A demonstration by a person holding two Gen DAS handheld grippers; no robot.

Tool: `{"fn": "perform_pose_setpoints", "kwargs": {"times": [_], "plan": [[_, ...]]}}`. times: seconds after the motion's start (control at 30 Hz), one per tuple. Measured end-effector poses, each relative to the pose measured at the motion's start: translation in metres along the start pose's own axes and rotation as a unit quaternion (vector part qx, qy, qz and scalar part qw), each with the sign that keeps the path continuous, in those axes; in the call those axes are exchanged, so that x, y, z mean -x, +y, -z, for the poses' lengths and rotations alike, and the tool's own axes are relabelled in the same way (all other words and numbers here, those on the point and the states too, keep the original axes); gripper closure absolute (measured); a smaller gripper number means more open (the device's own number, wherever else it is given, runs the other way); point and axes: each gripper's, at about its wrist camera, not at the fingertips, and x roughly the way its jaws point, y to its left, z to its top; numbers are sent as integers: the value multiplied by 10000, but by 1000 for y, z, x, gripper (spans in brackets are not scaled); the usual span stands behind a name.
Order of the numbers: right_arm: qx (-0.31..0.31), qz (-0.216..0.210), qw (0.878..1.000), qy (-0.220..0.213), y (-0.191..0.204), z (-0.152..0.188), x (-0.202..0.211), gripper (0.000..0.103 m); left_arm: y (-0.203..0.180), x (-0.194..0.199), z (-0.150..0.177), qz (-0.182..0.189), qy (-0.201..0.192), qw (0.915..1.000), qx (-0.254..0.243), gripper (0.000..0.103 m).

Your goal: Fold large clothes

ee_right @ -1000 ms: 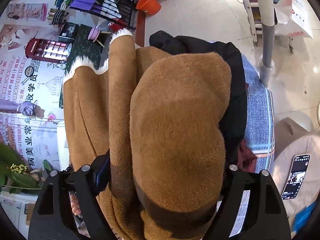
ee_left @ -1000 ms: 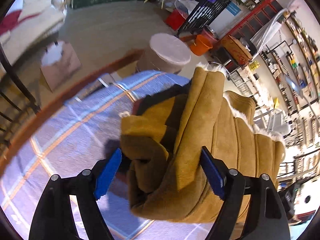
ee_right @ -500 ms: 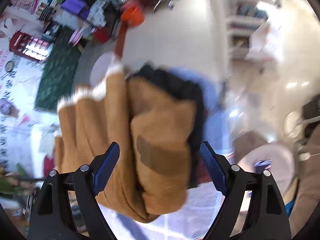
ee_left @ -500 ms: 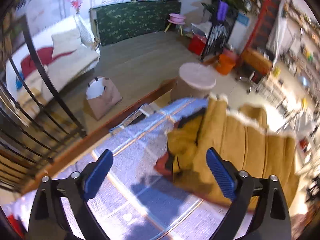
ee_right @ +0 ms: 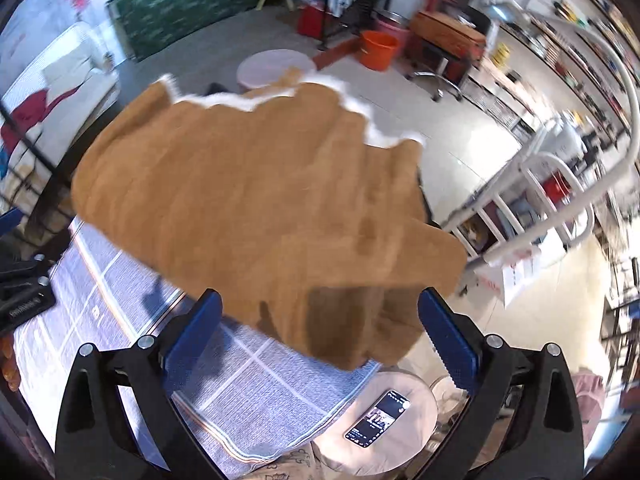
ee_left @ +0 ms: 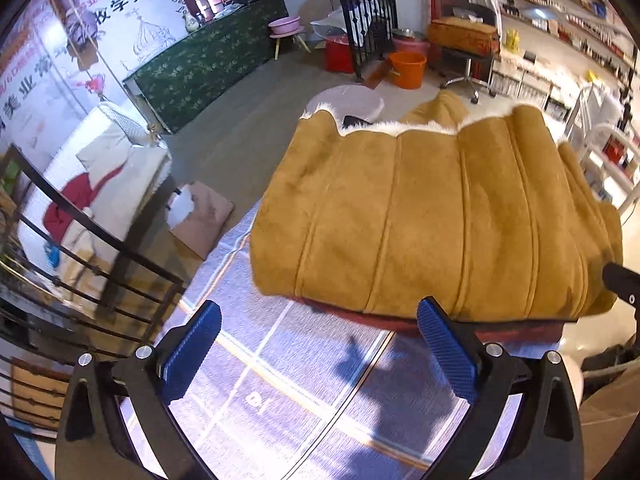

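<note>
On checked cloth (ee_left: pixel 248 384): folded tan suede coat (ee_left: pixel 432 216), fleece-edged; both grippers' jaws just opened, empty.

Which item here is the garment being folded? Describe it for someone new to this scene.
Find the blue checked tablecloth under both grippers. On it lies a folded tan suede coat, ribbed with seams. White fleece trim along its far edge sets it apart.

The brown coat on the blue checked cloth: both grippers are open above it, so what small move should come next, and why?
Probably bring the right gripper down to press flat the loose flap at the brown coat's near right corner. That corner bulges there, while the coat's back panel lies smooth. The left gripper can wait.
</note>
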Motion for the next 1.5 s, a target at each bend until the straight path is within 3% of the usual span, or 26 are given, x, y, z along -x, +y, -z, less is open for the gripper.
{"fn": "perform_pose_setpoints", "kwargs": {"times": [0.7, 1.5], "plan": [[53, 13, 10000, -6, 15, -1, 19, 6, -22, 25, 13, -9, 350, 9985, -421, 6], [133, 43, 9999, 100, 21, 0, 11, 6, -22, 14, 14, 176, 598, 9976, -290, 6]]}}
